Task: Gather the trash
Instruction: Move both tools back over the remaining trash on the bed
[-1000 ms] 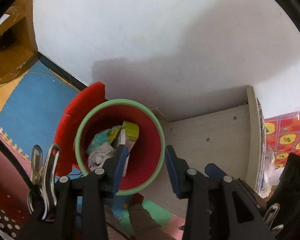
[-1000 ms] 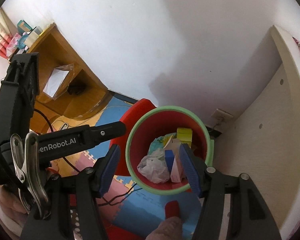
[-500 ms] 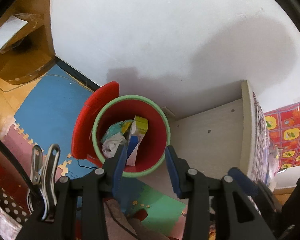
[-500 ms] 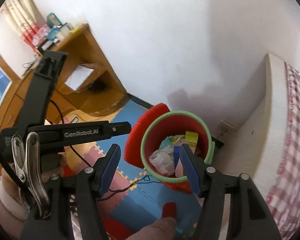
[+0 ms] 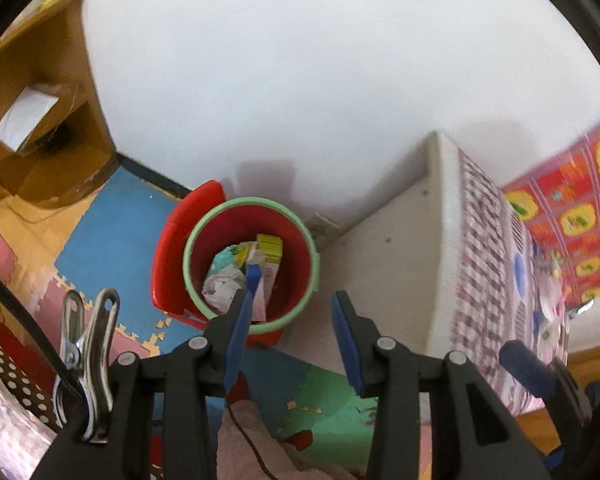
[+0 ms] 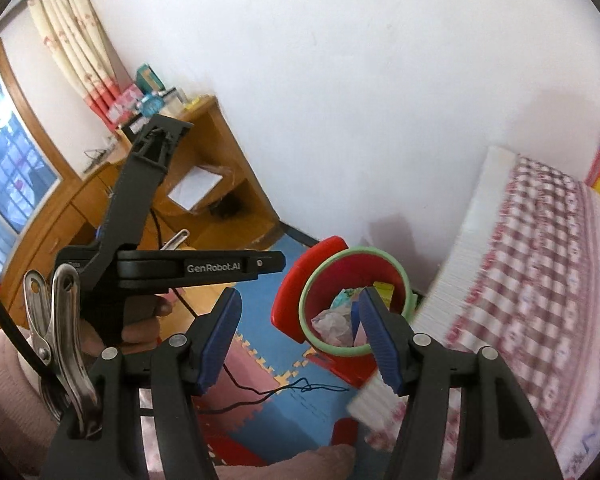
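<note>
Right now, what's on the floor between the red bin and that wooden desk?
In the right wrist view, blue foam mat covers the floor between the red bin and wooden desk; the other black gripper partly blocks it.

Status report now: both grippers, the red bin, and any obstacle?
Left gripper open, empty. Right gripper open, empty. Red bin on floor, trash inside, lid up. Nothing blocking.
</note>
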Demonstrator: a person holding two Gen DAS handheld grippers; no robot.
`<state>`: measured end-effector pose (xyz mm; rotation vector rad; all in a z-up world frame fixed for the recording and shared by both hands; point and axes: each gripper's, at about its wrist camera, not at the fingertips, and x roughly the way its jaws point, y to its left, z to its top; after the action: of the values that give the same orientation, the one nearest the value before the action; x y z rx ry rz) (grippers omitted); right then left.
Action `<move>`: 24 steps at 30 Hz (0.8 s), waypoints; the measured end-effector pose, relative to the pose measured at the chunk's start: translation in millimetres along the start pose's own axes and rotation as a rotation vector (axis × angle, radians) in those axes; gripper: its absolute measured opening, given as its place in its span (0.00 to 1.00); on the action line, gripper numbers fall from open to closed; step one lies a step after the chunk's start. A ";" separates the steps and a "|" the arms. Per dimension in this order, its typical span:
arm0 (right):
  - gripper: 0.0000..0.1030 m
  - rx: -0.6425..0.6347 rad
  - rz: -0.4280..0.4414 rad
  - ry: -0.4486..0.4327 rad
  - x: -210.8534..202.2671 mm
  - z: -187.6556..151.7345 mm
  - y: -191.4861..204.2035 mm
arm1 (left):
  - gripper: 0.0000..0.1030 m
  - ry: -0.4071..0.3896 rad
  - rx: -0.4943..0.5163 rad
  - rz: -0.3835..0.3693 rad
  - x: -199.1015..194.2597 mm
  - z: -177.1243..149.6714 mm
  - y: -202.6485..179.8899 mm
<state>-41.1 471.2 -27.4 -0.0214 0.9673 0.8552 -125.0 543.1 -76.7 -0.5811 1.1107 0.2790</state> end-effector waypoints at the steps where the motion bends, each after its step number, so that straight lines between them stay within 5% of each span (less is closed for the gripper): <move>1: 0.62 0.009 -0.002 -0.013 -13.5 -4.2 -4.2 | 0.41 -0.002 0.017 0.001 -4.9 -3.7 -10.7; 24: 0.62 0.253 -0.197 -0.218 -234.1 -120.2 -120.4 | 0.47 0.016 0.370 -0.148 -43.4 -114.8 -268.2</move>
<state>-113.7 197.0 30.4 0.1870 0.8463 0.5375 -99.5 261.2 6.2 -0.3328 1.0953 -0.0604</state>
